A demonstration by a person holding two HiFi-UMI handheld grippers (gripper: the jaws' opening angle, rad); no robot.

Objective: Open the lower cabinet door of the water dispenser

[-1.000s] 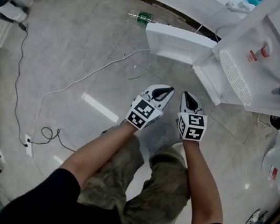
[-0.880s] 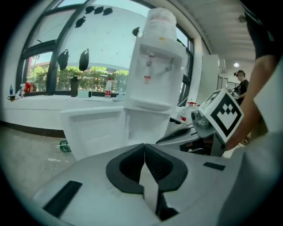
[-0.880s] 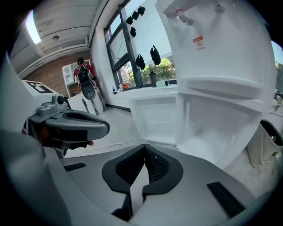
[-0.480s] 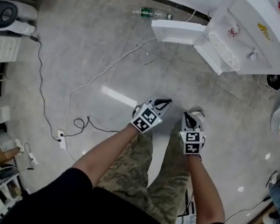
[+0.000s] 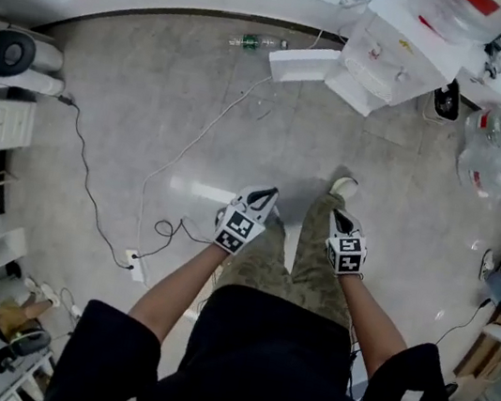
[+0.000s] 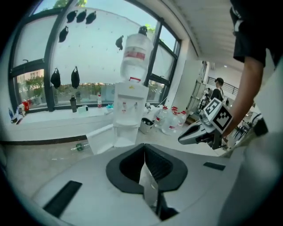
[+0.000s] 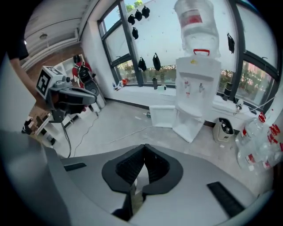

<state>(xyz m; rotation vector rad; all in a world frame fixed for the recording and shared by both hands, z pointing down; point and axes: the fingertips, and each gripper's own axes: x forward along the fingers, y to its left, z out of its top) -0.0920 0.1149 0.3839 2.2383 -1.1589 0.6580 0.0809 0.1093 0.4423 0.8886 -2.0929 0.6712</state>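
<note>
Risen and drawn back, the left gripper (image 5: 269,194) and right gripper (image 5: 336,216) hang pinched shut and empty, well apart from the water dispenser (image 5: 388,61) by the far wall, whose lower cabinet door (image 5: 302,63) stands swung wide, the opening apparently done, nothing left to grasp.

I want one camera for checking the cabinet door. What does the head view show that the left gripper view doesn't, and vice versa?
Only the head view: the power strip with its cables on the floor, and the person's camouflage trousers. Only the left gripper view: the windows with dark bags hanging on them, a person standing far off, and the shut jaws of the left gripper up close. Both: the water dispenser, its lower cabinet door standing open, the green bottle on the floor and the right gripper.
</note>
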